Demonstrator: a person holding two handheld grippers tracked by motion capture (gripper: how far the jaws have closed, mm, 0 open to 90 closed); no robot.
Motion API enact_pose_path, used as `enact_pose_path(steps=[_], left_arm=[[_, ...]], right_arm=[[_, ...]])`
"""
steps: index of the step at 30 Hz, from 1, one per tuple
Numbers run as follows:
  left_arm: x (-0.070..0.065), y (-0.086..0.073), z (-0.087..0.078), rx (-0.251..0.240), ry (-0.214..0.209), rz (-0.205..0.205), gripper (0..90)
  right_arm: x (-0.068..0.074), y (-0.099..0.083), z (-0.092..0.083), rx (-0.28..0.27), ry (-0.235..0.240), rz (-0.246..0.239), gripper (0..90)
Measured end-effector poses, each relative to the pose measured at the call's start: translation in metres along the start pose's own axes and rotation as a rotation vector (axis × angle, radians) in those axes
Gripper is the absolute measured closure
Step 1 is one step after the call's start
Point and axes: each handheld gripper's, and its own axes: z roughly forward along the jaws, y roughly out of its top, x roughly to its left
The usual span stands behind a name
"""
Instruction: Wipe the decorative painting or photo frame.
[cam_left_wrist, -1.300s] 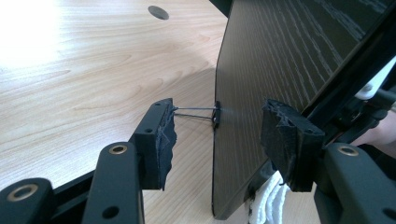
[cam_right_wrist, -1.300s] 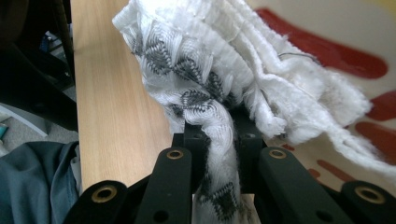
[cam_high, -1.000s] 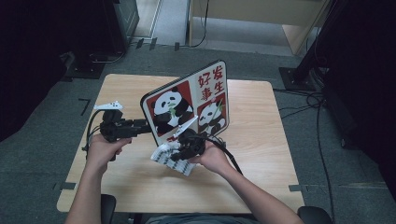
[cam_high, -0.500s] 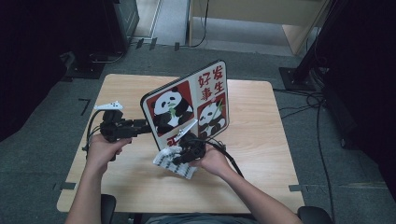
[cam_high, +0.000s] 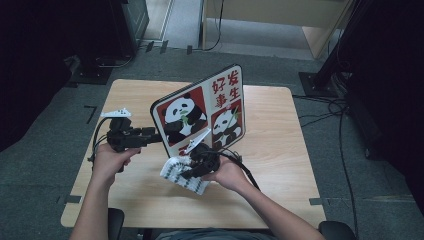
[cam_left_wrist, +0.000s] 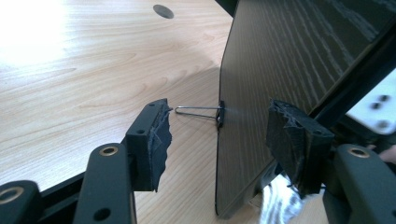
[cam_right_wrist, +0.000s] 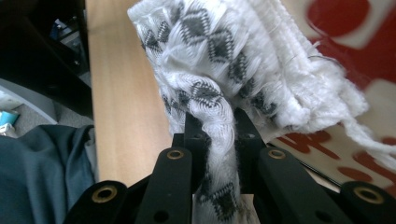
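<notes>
Right hand-held gripper (cam_right_wrist: 215, 135) clamps the cloth (cam_right_wrist: 243, 70) against the board (cam_high: 200, 112); left hand-held gripper (cam_left_wrist: 224, 140), jaws just widening, straddles the board's edge. Wiping looks unfinished.

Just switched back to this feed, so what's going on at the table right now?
A person is wiping a panda board that stands tilted on the wooden table. The right gripper is shut on a white patterned cloth, held against the board's printed face. The left gripper straddles the board's edge; its jaws have just been opening, and the pads stand clear of it. A binder clip sits on that edge.
</notes>
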Motion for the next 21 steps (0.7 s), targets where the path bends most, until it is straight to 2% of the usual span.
enact_pose_path(steps=[10,21], left_arm=[[0.003,-0.002,-0.009,-0.017,0.026,-0.017,37.7],[0.004,-0.008,-0.02,-0.032,0.049,-0.026,37.3]], right_arm=[[0.022,0.016,0.002,0.002,0.032,-0.061,81.5],[0.038,0.032,0.017,0.021,0.073,-0.118,81.4]])
